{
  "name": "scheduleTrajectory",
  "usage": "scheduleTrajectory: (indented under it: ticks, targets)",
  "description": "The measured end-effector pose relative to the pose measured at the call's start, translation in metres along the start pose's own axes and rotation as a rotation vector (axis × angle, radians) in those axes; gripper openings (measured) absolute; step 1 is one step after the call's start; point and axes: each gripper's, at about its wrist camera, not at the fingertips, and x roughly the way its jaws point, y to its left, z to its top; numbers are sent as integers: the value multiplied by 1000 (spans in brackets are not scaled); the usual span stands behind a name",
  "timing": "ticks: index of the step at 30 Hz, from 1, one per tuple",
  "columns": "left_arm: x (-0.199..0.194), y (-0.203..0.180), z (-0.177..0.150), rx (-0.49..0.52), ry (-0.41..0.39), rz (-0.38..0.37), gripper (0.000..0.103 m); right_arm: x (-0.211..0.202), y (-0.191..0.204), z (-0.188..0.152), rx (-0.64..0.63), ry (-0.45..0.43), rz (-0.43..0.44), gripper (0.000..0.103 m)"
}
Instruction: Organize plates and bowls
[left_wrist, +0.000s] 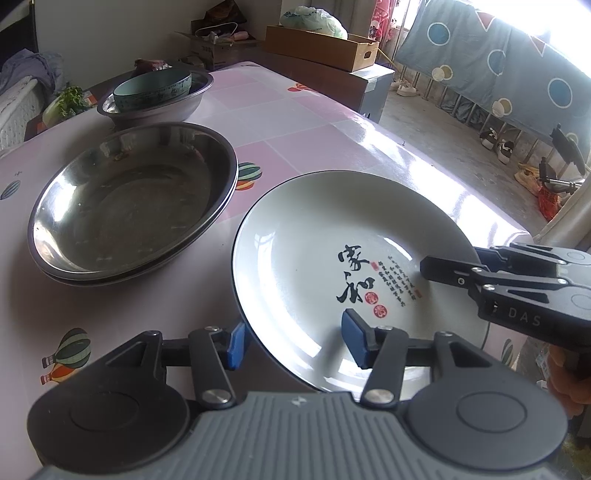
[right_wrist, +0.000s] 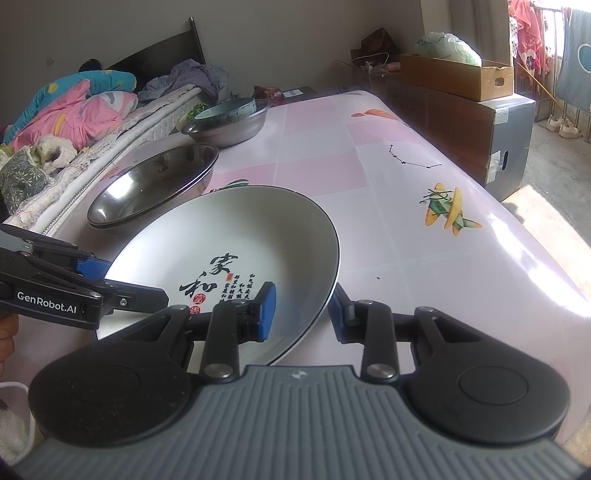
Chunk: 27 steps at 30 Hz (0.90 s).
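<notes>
**White plate straddled by both grippers, near table edge**

Nearest the left wrist camera: left gripper (left_wrist: 293, 339), blue pads (left_wrist: 354, 338) either side of the near rim of the white plate (left_wrist: 314, 251). One pad sits outside the rim over the tablecloth, the other inside over the plate's well. Clear space shows between each pad and the rim; jaws are open, nothing gripped.

Right gripper (right_wrist: 301, 306) straddles the plate's (right_wrist: 236, 229) opposite rim the same way, one pad inside, one outside. Pads look close to the rim, but the right wrist view shows a gap on the inner side; contact on the outer pad I cannot tell.

Plate: white, dark edge, black calligraphy and red seals in the well. It rests at the near end of the pink table (left_wrist: 332, 122), which has a balloon-print cloth.

Beside the plate, apart from it: two stacked steel pans (left_wrist: 133, 203). Further back: a steel basin (left_wrist: 159, 103) holding a green bowl (left_wrist: 153, 88).

Behind the table: a cardboard box (left_wrist: 321, 46).
</notes>
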Motion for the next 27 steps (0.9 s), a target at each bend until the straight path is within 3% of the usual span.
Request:
scheduleTrajectory:
  ticks: [12,27]
  targets:
    - [1,0,1,3,8,-16,55,-3,-1,-4,-9,-9,0,33]
    - [5,-6,4,23,12,-7,64,3,-3,-3,11,-37,-12,35]
